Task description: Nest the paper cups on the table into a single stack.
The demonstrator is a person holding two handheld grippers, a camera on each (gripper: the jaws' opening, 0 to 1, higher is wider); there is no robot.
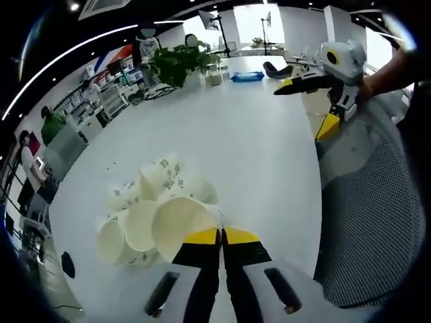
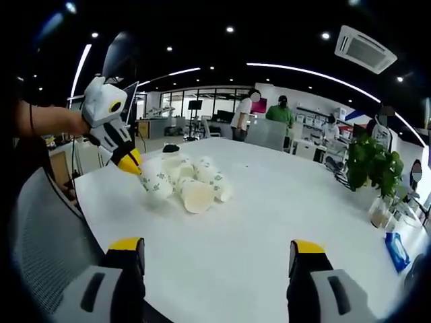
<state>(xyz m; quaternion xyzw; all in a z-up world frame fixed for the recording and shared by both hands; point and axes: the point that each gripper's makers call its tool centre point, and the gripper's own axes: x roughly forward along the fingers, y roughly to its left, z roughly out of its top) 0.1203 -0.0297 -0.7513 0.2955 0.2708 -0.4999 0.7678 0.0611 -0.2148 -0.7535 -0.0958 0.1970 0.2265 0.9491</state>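
Left gripper view: we see a heap of paper cups (image 1: 151, 212) lying on their sides on the white table (image 1: 256, 148), left of centre, just beyond our left gripper (image 1: 221, 235). Its yellow-tipped jaws are pressed together at the rim of the nearest cup (image 1: 182, 222), whose wide mouth faces us; we judge they pinch that rim, though the contact itself is hidden. Farther right, the right gripper (image 1: 303, 84) hangs above the table's far side, well apart from the cups.

In the right gripper view, going left to right, the left gripper (image 2: 131, 161) touches the heap (image 2: 182, 182) from the left. One cup (image 2: 197, 196) points its open mouth toward us. The right gripper (image 2: 217, 254) has its jaws spread wide with nothing between them, and the cups lie straight ahead of it, well apart. So the left hand is much the nearer.

The cups are thin, smooth white paper with small green printing, tapered cones whose long axes run roughly level along the table. The table is glossy and flat. A leafy plant (image 2: 370, 165) stands far right, near a blue packet (image 2: 397, 249).
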